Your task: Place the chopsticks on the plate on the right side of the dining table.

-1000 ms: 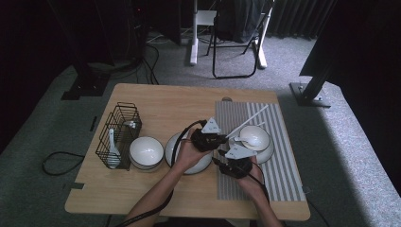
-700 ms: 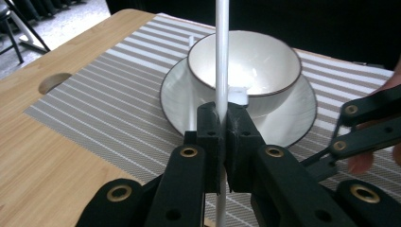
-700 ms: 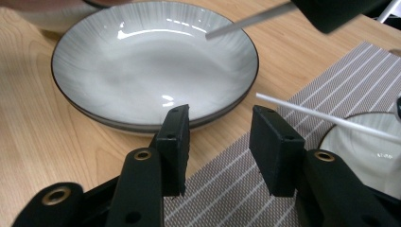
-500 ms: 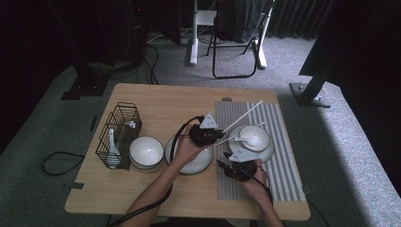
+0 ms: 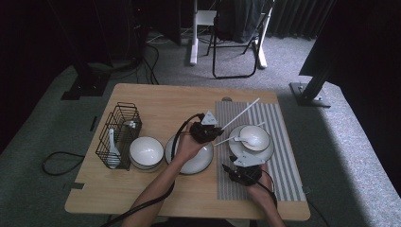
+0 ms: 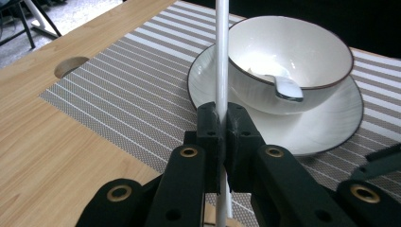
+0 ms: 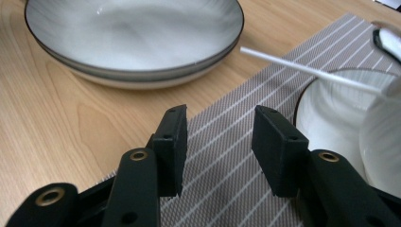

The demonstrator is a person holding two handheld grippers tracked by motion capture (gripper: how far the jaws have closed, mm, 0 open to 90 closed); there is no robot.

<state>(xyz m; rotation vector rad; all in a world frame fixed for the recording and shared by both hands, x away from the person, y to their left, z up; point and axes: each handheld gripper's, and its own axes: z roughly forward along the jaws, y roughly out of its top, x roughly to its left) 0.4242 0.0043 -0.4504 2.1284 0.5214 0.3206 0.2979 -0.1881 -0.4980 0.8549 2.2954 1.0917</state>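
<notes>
My left gripper (image 5: pixel 218 134) (image 6: pixel 222 118) is shut on a long white chopstick (image 5: pixel 239 117) (image 6: pixel 221 56), which slants up over the striped placemat (image 5: pixel 279 142). Just beyond it, a white bowl (image 5: pixel 255 137) (image 6: pixel 288 52) with a spoon (image 6: pixel 286 87) in it stands on a saucer (image 5: pixel 250 153) (image 6: pixel 321 123). Near the table's front edge, my right gripper (image 5: pixel 241 166) (image 7: pixel 220 137) is open over the placemat's left border (image 7: pixel 227 165). Its jaws have just been opening and nothing lies between them. The chopstick's lower end (image 7: pixel 302 68) crosses ahead of it, above the saucer (image 7: pixel 326 113).
A wide dark-rimmed plate (image 5: pixel 191 163) (image 7: pixel 132 33) sits left of the placemat, under the left hand. Farther left stand another white bowl (image 5: pixel 146 151) and a black wire basket (image 5: pixel 118 135) holding a spoon (image 5: pixel 112 151). The wooden table (image 5: pixel 156 104) has a round hole (image 6: pixel 71 67) near its far edge.
My right gripper has drawn back toward the table's front edge and slightly right. My left gripper, still gripping the chopstick, has edged a little farther from the person.
</notes>
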